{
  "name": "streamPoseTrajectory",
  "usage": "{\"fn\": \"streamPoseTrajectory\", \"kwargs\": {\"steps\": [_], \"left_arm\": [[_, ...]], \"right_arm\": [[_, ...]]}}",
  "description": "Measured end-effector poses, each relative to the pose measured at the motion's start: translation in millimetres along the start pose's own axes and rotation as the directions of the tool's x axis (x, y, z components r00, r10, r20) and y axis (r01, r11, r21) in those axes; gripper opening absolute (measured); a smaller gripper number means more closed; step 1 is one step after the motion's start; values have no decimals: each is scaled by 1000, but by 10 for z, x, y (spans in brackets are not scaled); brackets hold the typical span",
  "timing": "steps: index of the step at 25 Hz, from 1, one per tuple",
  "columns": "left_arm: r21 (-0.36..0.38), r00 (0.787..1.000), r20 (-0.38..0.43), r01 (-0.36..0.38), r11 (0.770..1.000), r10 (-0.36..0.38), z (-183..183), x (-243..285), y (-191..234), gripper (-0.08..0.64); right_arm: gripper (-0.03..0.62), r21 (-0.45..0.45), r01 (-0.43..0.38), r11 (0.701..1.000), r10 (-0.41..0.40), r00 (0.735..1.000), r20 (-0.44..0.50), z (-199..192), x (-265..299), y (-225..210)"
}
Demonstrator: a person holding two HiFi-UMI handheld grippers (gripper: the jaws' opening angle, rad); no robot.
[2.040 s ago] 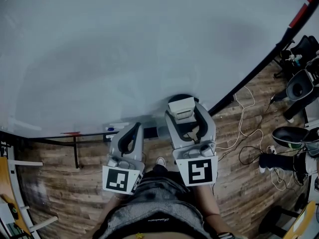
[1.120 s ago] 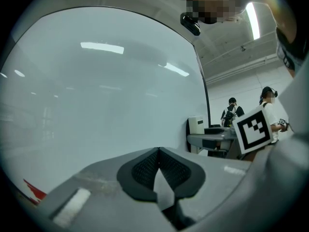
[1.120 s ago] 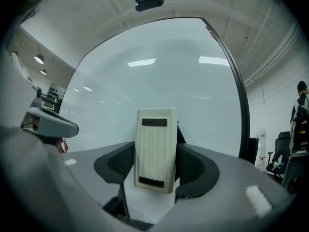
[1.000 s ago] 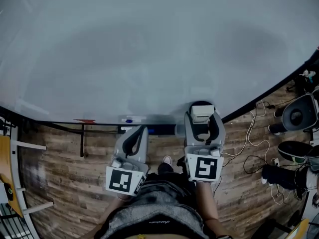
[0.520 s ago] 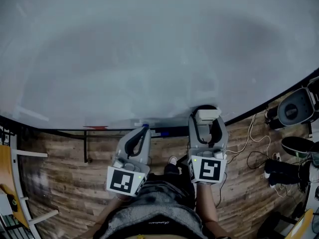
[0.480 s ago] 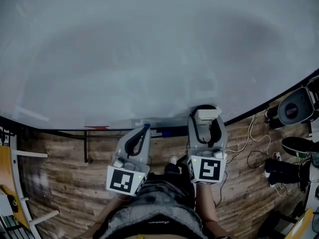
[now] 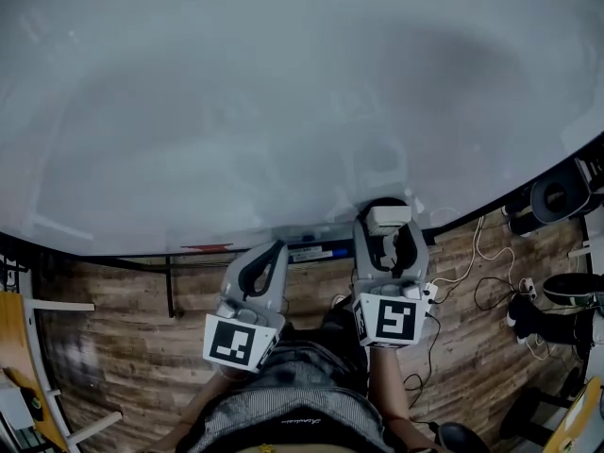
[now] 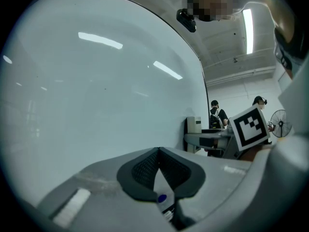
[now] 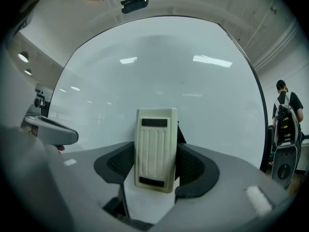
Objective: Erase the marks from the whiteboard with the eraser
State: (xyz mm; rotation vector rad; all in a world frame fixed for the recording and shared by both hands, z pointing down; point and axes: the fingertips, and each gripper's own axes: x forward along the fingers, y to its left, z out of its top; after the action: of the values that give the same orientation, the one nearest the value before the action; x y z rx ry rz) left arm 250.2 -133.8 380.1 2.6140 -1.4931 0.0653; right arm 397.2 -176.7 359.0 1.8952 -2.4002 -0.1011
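Eraser low on the whiteboard
Our right gripper clamps the eraser near the bottom edge; our left gripper is closed on nothing. We should press the eraser flat and sweep evenly (no marks visible).

Open lab/office floor. Evidence: large wall whiteboard, wood-plank floor with loose cables, ceiling strip light, other people standing in the background by a pedestal fan.
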Motion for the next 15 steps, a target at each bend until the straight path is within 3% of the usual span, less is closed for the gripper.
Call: {"fn": "streamPoseTrajectory", "kwargs": {"steps": [15], "left_arm": [[12, 1000, -4, -14, 1000, 14, -95, -681, 616, 3]], "right_arm": [[264, 4, -26, 1000, 26, 1000, 14, 49, 65, 948]]}}
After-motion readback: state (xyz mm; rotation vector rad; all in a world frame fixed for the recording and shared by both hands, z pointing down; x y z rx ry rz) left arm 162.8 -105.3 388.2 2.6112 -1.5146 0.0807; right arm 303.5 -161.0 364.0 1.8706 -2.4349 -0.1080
